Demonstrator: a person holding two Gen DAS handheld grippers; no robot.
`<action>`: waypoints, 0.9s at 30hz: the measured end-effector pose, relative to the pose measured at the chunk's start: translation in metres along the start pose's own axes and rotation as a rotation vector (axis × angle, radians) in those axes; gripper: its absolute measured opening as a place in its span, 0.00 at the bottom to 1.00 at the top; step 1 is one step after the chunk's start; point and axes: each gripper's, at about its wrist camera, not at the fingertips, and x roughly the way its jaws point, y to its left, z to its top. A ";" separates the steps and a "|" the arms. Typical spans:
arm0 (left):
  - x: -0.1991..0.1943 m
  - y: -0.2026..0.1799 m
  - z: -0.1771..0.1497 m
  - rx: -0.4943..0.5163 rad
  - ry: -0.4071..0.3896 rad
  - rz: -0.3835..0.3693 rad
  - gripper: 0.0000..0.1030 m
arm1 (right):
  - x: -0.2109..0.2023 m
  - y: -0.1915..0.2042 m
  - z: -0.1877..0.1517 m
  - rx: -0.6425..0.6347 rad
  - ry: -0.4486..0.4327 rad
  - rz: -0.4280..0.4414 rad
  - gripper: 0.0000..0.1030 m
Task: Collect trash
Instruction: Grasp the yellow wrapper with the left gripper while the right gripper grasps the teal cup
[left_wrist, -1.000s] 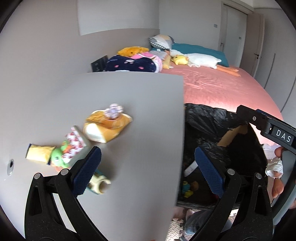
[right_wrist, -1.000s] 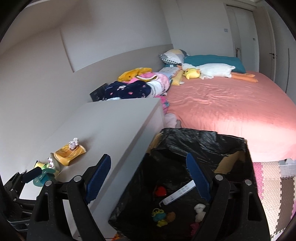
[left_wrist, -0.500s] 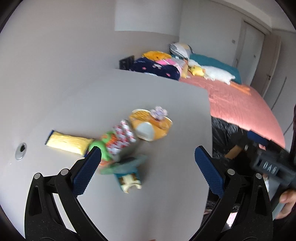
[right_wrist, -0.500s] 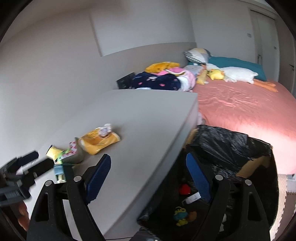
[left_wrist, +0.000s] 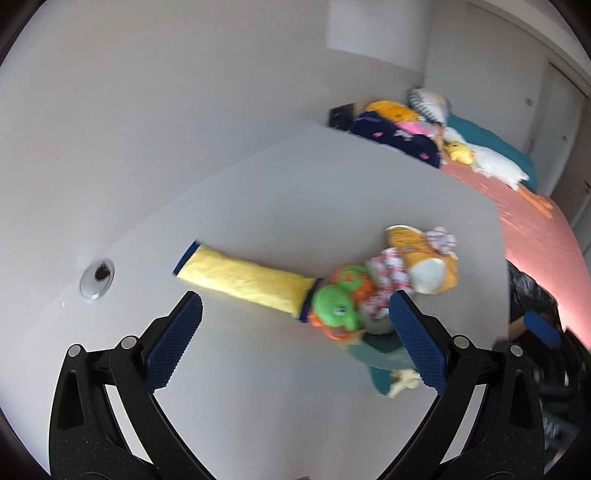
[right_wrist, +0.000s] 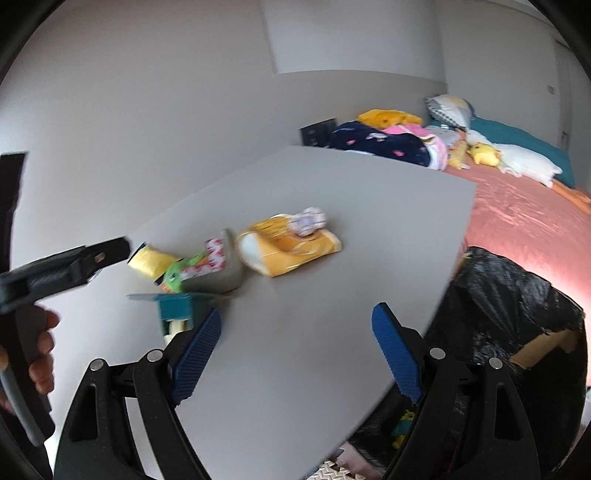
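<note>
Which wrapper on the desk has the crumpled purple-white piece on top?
The orange pouch, farthest toward the bed; the long yellow wrapper lies bare.

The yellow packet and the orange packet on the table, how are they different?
The yellow packet is long, thin and flat; the orange packet is shorter, wider and puffier. The yellow packet has dark blue ends; the orange packet has a white patch at one end. A small crumpled wrapper sits on the orange packet, none on the yellow. Both lie on the grey table.
</note>
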 end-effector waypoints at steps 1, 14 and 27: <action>0.004 0.004 0.001 -0.017 0.015 0.005 0.95 | 0.003 0.005 -0.001 -0.009 0.008 0.010 0.81; 0.063 0.039 0.015 -0.182 0.145 0.061 0.94 | 0.040 0.068 -0.007 -0.108 0.102 0.098 0.81; 0.102 0.053 0.022 -0.273 0.251 0.076 0.79 | 0.077 0.081 0.000 -0.098 0.164 0.077 0.55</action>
